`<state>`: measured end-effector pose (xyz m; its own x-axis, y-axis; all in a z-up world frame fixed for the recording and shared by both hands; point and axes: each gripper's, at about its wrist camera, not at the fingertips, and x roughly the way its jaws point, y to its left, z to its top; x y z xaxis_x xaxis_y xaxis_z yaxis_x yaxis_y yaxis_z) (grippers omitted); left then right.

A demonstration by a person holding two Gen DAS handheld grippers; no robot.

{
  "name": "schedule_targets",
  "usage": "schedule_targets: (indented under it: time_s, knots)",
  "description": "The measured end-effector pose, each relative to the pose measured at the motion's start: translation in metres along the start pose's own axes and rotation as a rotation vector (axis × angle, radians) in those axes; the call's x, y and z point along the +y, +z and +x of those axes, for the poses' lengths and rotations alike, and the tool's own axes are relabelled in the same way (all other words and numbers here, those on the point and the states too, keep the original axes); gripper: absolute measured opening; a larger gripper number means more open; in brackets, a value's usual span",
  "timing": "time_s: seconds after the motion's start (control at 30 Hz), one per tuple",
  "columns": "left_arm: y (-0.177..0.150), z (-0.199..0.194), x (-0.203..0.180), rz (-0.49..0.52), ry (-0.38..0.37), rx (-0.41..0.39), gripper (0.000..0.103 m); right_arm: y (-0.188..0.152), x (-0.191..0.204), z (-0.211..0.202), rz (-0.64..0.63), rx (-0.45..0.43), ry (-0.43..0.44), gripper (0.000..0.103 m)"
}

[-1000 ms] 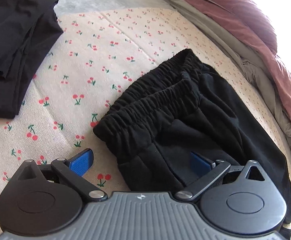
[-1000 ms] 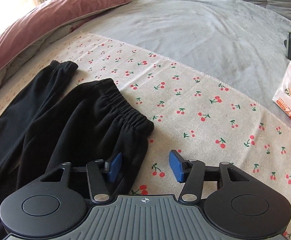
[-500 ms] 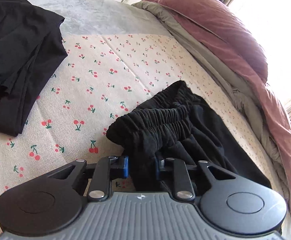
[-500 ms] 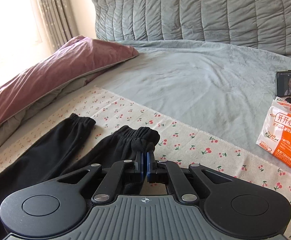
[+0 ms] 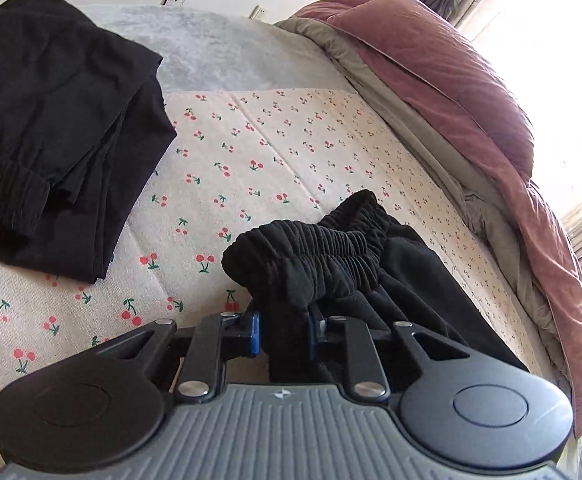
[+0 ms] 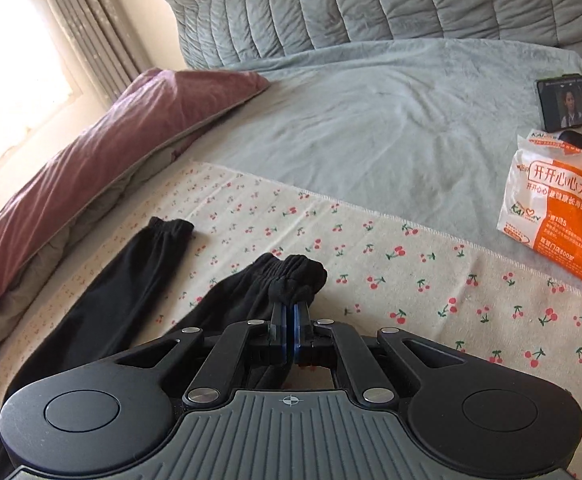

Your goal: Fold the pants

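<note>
Black pants (image 5: 371, 272) lie on a cherry-print cloth (image 5: 251, 148) on the bed. My left gripper (image 5: 283, 334) is shut on the bunched elastic waistband (image 5: 307, 248) and holds it lifted off the cloth. My right gripper (image 6: 289, 330) is shut tight on one leg's elastic cuff (image 6: 297, 276), also lifted. The other pant leg (image 6: 131, 280) lies flat on the cloth to the left, its cuff (image 6: 171, 226) pointing away.
A second black garment (image 5: 51, 120) lies folded at the left in the left wrist view. A mauve quilt (image 6: 111, 144) lies along the window side. An orange-and-white bag (image 6: 559, 204) and a phone (image 6: 571, 100) rest on the grey sheet (image 6: 371, 120) at the right.
Both grippers were open over the pants a second ago. They have closed, the left on the waistband and the right on a leg cuff, and lifted them off the cloth.
</note>
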<state>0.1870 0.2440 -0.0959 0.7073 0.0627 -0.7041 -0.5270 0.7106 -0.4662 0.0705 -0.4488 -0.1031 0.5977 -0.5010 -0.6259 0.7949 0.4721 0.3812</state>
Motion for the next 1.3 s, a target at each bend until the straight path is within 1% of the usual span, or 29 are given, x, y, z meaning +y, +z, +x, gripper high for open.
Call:
schedule_targets:
  time_s: [0.03, 0.07, 0.1, 0.13, 0.2, 0.23, 0.27, 0.3, 0.33, 0.4, 0.43, 0.5, 0.53, 0.57, 0.6, 0.63, 0.7, 0.8, 0.87, 0.93, 0.97, 1.0, 1.07, 1.1, 1.13, 1.17, 1.23, 1.27, 1.3]
  knots:
    - [-0.001, 0.000, -0.003, 0.019, 0.013, -0.003, 0.015, -0.001, 0.006, -0.007, -0.040, -0.032, -0.004, 0.002]
    - [-0.003, 0.002, -0.006, 0.040, 0.028, 0.008, 0.016, -0.003, 0.011, -0.007, -0.078, -0.037, -0.029, 0.002]
    - [-0.006, 0.009, -0.009, 0.081, 0.063, 0.035, 0.019, -0.006, 0.014, -0.001, -0.100, -0.013, -0.067, 0.003]
    - [-0.010, 0.018, -0.008, 0.096, 0.102, 0.066, 0.021, -0.008, 0.012, 0.009, -0.096, 0.035, -0.095, 0.004]
    - [-0.014, 0.037, -0.001, 0.084, 0.142, 0.141, 0.028, -0.010, 0.001, 0.025, -0.046, 0.123, -0.124, 0.005]
    - [-0.014, 0.040, 0.003, 0.064, 0.150, 0.155, 0.030, -0.010, -0.003, 0.026, -0.023, 0.135, -0.137, 0.006]
    - [-0.012, 0.040, 0.008, 0.040, 0.143, 0.155, 0.033, -0.010, -0.003, 0.023, -0.022, 0.120, -0.139, 0.009]
    - [-0.010, 0.036, 0.009, 0.039, 0.141, 0.149, 0.038, -0.010, -0.002, 0.018, -0.032, 0.092, -0.147, 0.011]
    - [-0.009, 0.030, 0.006, 0.053, 0.150, 0.126, 0.041, -0.010, 0.003, 0.011, -0.061, 0.038, -0.183, 0.012]
    - [-0.006, 0.017, 0.003, 0.074, 0.167, 0.053, 0.057, -0.010, 0.010, 0.002, -0.122, -0.036, -0.241, 0.014]
    - [-0.004, 0.010, 0.000, 0.083, 0.177, 0.016, 0.060, -0.010, 0.012, 0.001, -0.138, -0.050, -0.257, 0.014]
    - [0.000, 0.003, -0.005, 0.097, 0.185, -0.046, 0.074, -0.010, 0.014, 0.003, -0.138, -0.035, -0.234, 0.014]
    - [0.003, 0.004, -0.009, 0.100, 0.184, -0.056, 0.079, -0.011, 0.017, 0.006, -0.140, -0.008, -0.197, 0.014]
    - [0.006, 0.008, -0.012, 0.101, 0.171, -0.048, 0.085, -0.013, 0.021, 0.009, -0.149, 0.017, -0.169, 0.014]
    - [0.007, 0.012, -0.016, 0.104, 0.154, -0.027, 0.086, -0.016, 0.026, 0.011, -0.165, 0.034, -0.147, 0.015]
    - [0.009, 0.017, -0.020, 0.109, 0.137, -0.005, 0.086, -0.020, 0.035, 0.013, -0.189, 0.047, -0.127, 0.021]
    - [0.010, 0.026, -0.033, 0.146, 0.118, 0.019, 0.086, -0.026, 0.048, 0.014, -0.225, 0.055, -0.103, 0.026]
    - [0.011, 0.038, -0.054, 0.215, 0.103, 0.032, 0.089, -0.033, 0.068, 0.017, -0.261, 0.060, -0.064, 0.026]
    - [0.014, 0.048, -0.070, 0.252, 0.091, 0.059, 0.091, -0.035, 0.077, 0.022, -0.268, 0.076, -0.046, 0.026]
    - [0.017, 0.061, -0.085, 0.297, 0.077, 0.085, 0.094, -0.037, 0.084, 0.028, -0.273, 0.102, -0.024, 0.026]
    - [0.020, 0.069, -0.095, 0.339, 0.070, 0.091, 0.096, -0.038, 0.088, 0.031, -0.280, 0.112, -0.012, 0.026]
    - [0.022, 0.077, -0.103, 0.377, 0.076, 0.085, 0.099, -0.039, 0.092, 0.034, -0.292, 0.121, 0.000, 0.026]
    - [0.028, 0.095, -0.111, 0.418, 0.127, 0.060, 0.099, -0.041, 0.101, 0.039, -0.321, 0.129, 0.011, 0.026]
    - [0.030, 0.105, -0.110, 0.411, 0.157, 0.057, 0.099, -0.041, 0.105, 0.041, -0.339, 0.127, 0.009, 0.026]
    - [0.031, 0.114, -0.108, 0.401, 0.169, 0.060, 0.099, -0.042, 0.108, 0.043, -0.356, 0.125, 0.005, 0.026]
    - [0.032, 0.125, -0.103, 0.385, 0.165, 0.078, 0.099, -0.042, 0.110, 0.044, -0.369, 0.126, 0.001, 0.027]
    - [0.033, 0.142, -0.094, 0.351, 0.170, 0.135, 0.099, -0.042, 0.111, 0.046, -0.380, 0.129, -0.002, 0.034]
    - [0.035, 0.147, -0.091, 0.329, 0.172, 0.151, 0.099, -0.041, 0.110, 0.048, -0.380, 0.131, -0.004, 0.035]
    - [0.036, 0.148, -0.089, 0.316, 0.162, 0.144, 0.099, -0.041, 0.109, 0.049, -0.380, 0.132, -0.008, 0.036]
